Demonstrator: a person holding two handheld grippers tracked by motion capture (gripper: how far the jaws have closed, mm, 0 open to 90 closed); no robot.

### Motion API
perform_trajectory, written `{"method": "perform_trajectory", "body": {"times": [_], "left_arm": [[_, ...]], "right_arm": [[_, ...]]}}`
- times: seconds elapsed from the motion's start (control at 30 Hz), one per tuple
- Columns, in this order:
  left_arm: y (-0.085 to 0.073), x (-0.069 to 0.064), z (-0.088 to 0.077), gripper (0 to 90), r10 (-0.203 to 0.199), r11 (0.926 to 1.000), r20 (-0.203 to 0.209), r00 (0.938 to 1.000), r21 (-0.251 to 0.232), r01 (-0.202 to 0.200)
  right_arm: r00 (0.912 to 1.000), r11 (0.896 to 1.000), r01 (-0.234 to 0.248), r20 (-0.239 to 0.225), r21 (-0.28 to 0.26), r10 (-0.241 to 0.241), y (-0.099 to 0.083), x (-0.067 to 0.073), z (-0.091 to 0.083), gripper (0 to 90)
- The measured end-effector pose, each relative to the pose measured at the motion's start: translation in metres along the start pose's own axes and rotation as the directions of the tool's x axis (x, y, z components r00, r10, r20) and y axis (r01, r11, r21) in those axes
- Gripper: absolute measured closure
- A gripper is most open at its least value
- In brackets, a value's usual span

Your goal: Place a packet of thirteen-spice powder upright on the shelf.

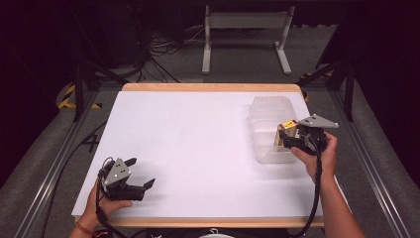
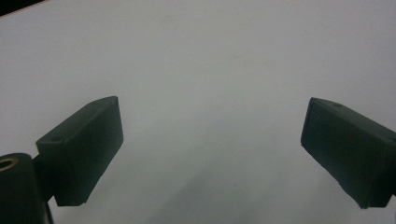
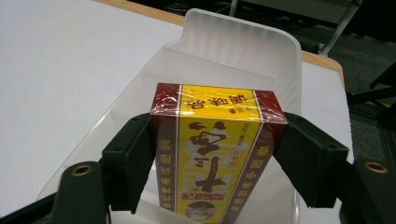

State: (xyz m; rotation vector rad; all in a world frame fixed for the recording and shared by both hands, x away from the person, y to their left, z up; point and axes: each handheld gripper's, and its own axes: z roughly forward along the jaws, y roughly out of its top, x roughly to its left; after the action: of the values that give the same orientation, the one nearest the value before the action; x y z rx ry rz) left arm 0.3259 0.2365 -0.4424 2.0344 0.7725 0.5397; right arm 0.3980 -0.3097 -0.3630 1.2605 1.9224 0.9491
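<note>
The yellow and dark red box is pinched on its two sides by the right hand-held gripper, above the clear plastic bin at the right of the desk. It is probably going into the bin or coming out. The left hand-held gripper rests near-left, its jaws spread, holding nothing.

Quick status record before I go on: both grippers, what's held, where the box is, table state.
left gripper: open, holding nothing, over the white table at its near left
right gripper: shut on the yellow and red box
box position: upright, over the near end of the clear plastic bin
bin: at the table's right side, its divided compartments look otherwise unfilled
</note>
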Motion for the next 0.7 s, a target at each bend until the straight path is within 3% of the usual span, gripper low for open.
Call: {"method": "perform_trajectory", "body": {"times": [0.7], "left_arm": [[0.0,0.001,-0.001,6.3,0.007,0.9999,-0.016,0.9998,-0.007,-0.007]], "right_arm": [[0.999,0.999,0.045,-0.003,0.026,-0.045,-0.007,-0.001,-0.01,29.8]]}}
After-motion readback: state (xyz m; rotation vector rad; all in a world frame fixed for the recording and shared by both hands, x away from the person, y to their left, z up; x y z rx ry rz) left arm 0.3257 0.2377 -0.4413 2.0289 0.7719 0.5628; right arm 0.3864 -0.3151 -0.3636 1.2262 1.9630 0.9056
